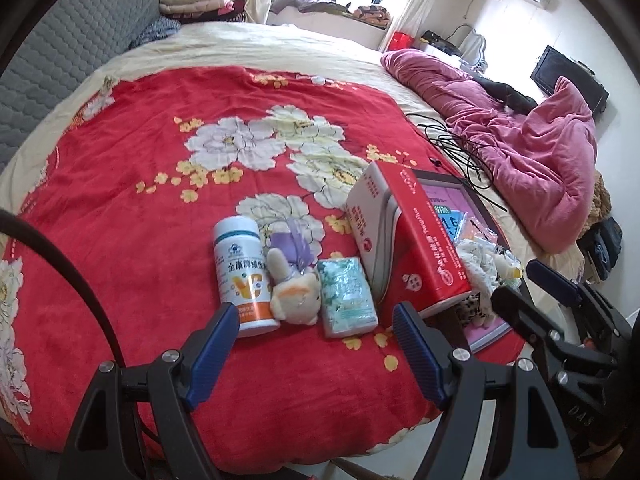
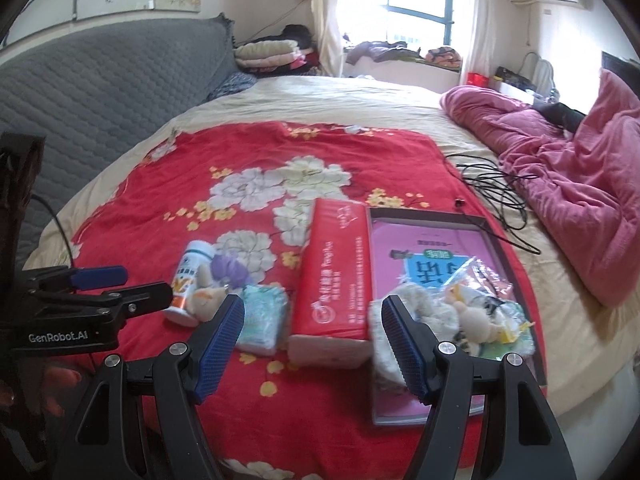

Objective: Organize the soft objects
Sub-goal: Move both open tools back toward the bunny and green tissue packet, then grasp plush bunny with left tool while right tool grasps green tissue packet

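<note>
From the left wrist view, the small cream plush rabbit [image 1: 294, 294] lay on the red flowered blanket [image 1: 120, 184], its long axis running away from the camera, ears at the far end, between a white supplement bottle [image 1: 242, 276] and a pale green tissue pack [image 1: 347, 296]. The left gripper [image 1: 312, 354] angled down just short of them, jaws wide apart and empty.

From the right wrist view, the right gripper [image 2: 312, 350] tilted down, jaws wide and empty, framing a red carton [image 2: 334, 280]. Bagged soft toys [image 2: 464, 316] lay in a shallow pink-lined box [image 2: 420, 236].

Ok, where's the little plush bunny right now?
In the left wrist view, the plush bunny lies on the red floral blanket, wedged between the white vitamin bottle and the tissue pack.
</note>
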